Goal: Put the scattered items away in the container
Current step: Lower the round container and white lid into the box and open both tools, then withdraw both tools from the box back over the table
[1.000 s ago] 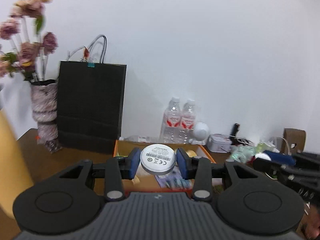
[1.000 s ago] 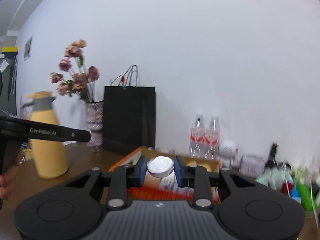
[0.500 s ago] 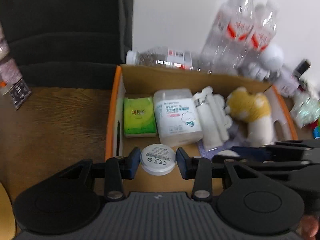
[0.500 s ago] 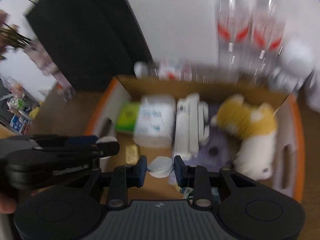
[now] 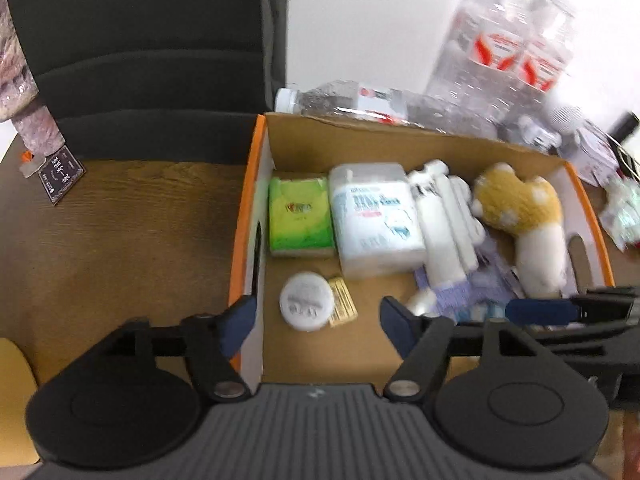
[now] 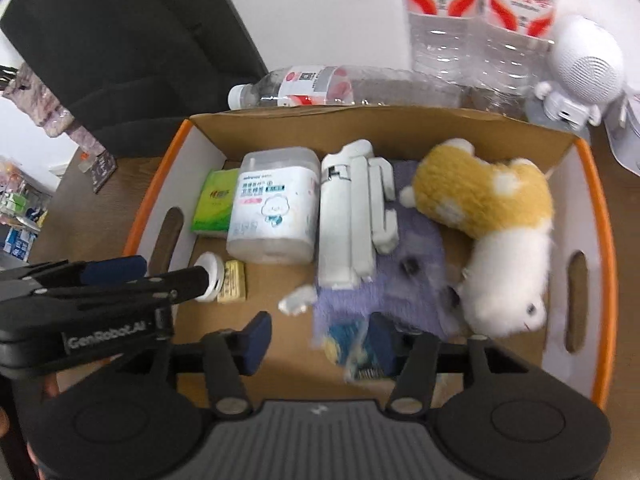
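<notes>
counter (image 5: 120, 216): brown wood, white wall behind
cardboard box (image 6: 400, 120): plush toy (image 6: 492, 220), wipes pack (image 6: 276, 208), white round puck (image 5: 307, 301)
left tongs (image 5: 316, 320): just opened, empty
right tongs (image 6: 320, 340): just opened, empty

Plain white wall (image 5: 360, 20); dark wood-grain tabletop (image 5: 120, 220)

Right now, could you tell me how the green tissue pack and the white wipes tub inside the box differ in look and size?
The green tissue pack is bright green, flat and soft-sided; the white wipes tub is white with a translucent lid and rigid-looking. The pack is clearly smaller and lower than the tub. The pack lies nearest the box's left wall; the tub sits between it and the white folded gadget. Both lie side by side, touching, along the back of the box.
</notes>
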Motion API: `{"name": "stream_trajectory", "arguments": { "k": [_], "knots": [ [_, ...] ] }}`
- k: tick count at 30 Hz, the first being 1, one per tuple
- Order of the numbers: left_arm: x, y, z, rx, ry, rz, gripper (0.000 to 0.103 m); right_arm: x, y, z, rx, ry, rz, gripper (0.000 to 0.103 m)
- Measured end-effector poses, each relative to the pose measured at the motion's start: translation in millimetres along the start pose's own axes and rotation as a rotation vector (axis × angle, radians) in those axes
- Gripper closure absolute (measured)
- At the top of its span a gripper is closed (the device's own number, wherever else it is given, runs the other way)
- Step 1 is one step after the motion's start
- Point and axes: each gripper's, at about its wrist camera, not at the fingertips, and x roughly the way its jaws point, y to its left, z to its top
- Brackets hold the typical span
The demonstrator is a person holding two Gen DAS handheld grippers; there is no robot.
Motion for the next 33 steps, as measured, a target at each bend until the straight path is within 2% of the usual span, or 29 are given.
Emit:
{"name": "stream_trajectory", "arguments": {
  "k": [1, 2, 4, 5, 9, 15, 19, 22, 24, 27, 30, 31, 33],
  "knots": [
    [-6.3, -2.3, -3.5, 0.006, 0.001, 0.004, 0.023, -7.1, -0.1, -4.1, 0.002, -0.002, 0.004, 0.049],
    [-12.7, -4.7, -7.1, 0.01, 0.0, 0.023, 0.014, -13.9, 0.4, -8.1, 0.002, -0.003, 0.001, 0.047],
    [-26.2, -9.9, -14.8, 0.022, -0.019, 0.077, 0.004, -28.6, 4.0, -16.9, -0.006, -0.004, -0.022, 0.044],
    [-33.5, -11.9, -19.2, 0.029, -0.027, 0.085, 0.002, -37.5, 5.1, -22.0, -0.01, -0.004, -0.033, 0.04],
    [-58.9, -16.5, -38.8, 0.009, -0.038, 0.058, 0.001, -69.8, 7.7, -45.4, -0.028, -0.024, -0.046, 0.027],
    [-89.4, -32.7, -72.3, 0.015, -0.056, 0.039, 0.001, -100.6, 2.8, -83.4, -0.016, -0.067, -0.056, 0.026],
    [-107.9, -41.0, -95.8, 0.008, -0.126, 0.025, 0.001, -122.0, 0.1, -111.5, -0.004, -0.164, -0.074, 0.018],
    [-117.2, -45.6, -116.7, 0.011, -0.209, 0.0, 0.0, -137.6, 1.9, -136.6, -0.015, -0.26, -0.092, 0.017],
    [-124.2, -44.9, -139.1, -0.001, -0.297, 0.001, 0.0, -146.2, 1.1, -155.4, -0.023, -0.329, -0.09, 0.017],
    [-139.0, -44.5, -199.7, -0.023, -0.551, 0.039, 0.0, -155.0, -2.4, -203.1, -0.035, -0.502, -0.103, 0.014],
    [-140.2, -41.0, -274.2, 0.005, -0.787, 0.03, 0.0, -150.2, -4.4, -264.8, -0.063, -0.699, -0.139, 0.011],
    [-134.8, -40.1, -294.3, 0.008, -0.81, 0.023, 0.0, -145.4, -5.6, -285.1, -0.069, -0.746, -0.141, 0.01],
    [-117.3, -37.9, -327.5, 0.007, -0.753, 0.02, 0.0, -132.0, -8.8, -316.7, -0.069, -0.75, -0.143, 0.006]
  ]
}}
